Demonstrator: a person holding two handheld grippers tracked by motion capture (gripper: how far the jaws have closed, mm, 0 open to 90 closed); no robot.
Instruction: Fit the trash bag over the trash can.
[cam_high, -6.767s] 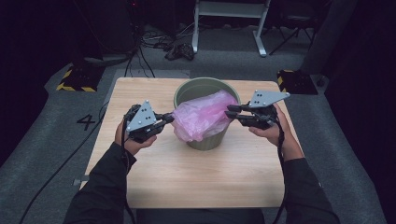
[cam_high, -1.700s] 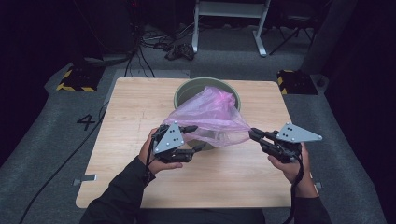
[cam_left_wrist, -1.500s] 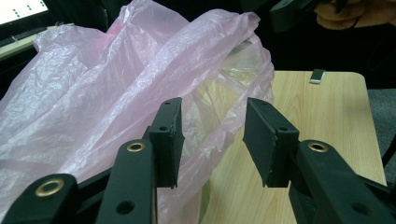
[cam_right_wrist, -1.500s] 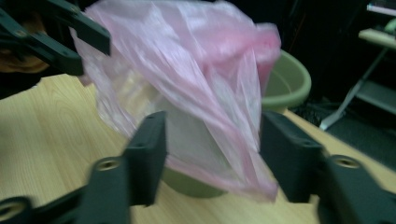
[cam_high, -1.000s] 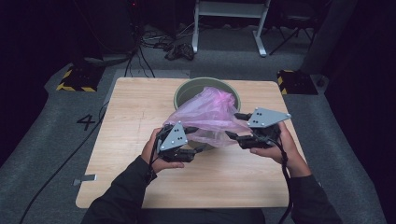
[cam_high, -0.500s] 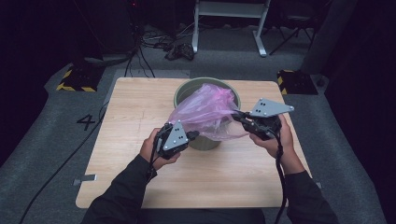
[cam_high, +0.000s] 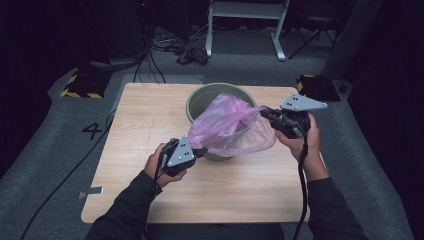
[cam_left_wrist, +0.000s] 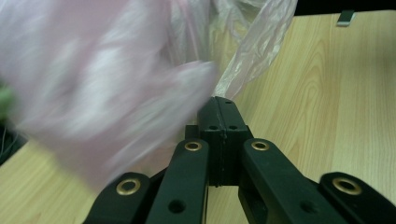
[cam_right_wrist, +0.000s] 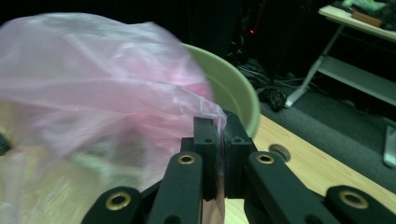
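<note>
A thin, crinkled pink plastic bag is stretched between two hand-held grippers over a round, pale green bucket on the light wood-grain surface. The left gripper pinches its near-left edge, jaws closed; the right gripper clamps the filmy right edge likewise.

pink bag motion-blurred, green bucket front hidden behind it
</note>
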